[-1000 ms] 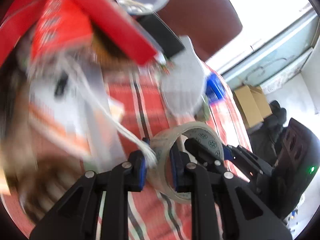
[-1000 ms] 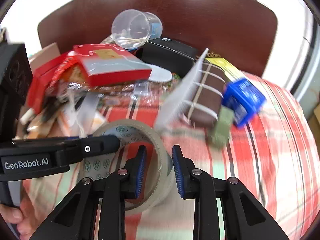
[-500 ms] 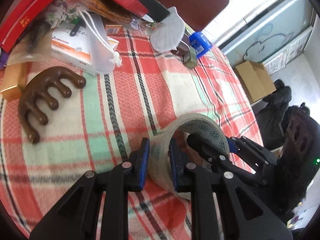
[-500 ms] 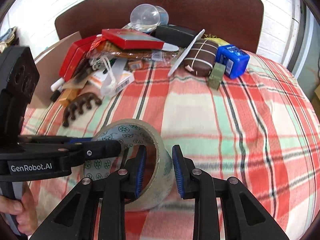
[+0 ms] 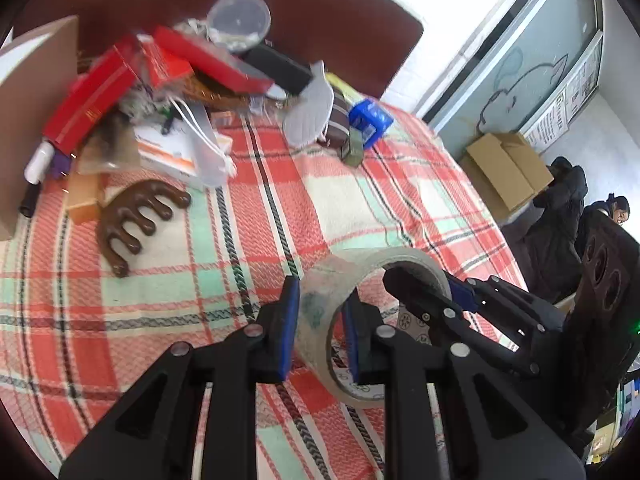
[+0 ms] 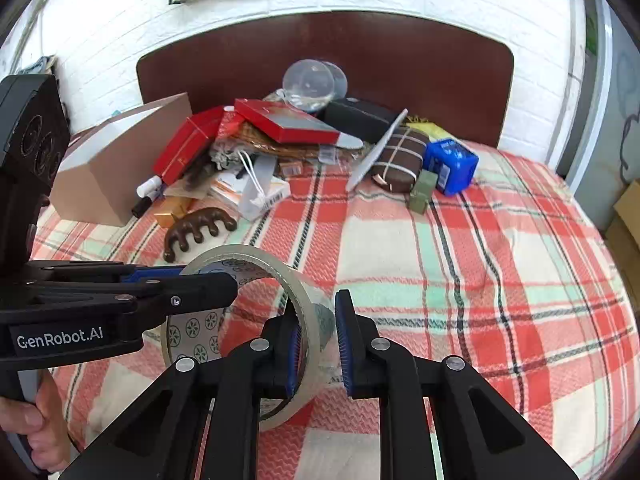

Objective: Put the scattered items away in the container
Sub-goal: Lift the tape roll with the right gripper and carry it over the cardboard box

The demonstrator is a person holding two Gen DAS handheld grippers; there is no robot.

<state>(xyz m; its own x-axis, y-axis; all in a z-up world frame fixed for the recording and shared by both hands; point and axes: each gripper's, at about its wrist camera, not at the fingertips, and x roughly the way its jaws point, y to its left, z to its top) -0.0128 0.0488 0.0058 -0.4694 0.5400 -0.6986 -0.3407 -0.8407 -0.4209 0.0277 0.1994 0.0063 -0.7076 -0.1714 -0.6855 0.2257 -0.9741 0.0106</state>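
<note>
Both tongs [image 5: 320, 328] [image 6: 318, 344] clamp the tape roll's [image 6: 256, 268] wall from opposite sides

Bright daylight floods in from the window [image 5: 532, 60], glaring white. The pile [image 5: 168, 80] at the bed's head is motion-blurred; fisheye edges bend and darken.

Blanket [image 6: 460, 264]: red, mint, cream plaid. Tape [image 6: 316, 320]: clear, green-patterned core. Comb [image 6: 200, 230]: brown. Box [image 6: 450, 166]: blue.
</note>
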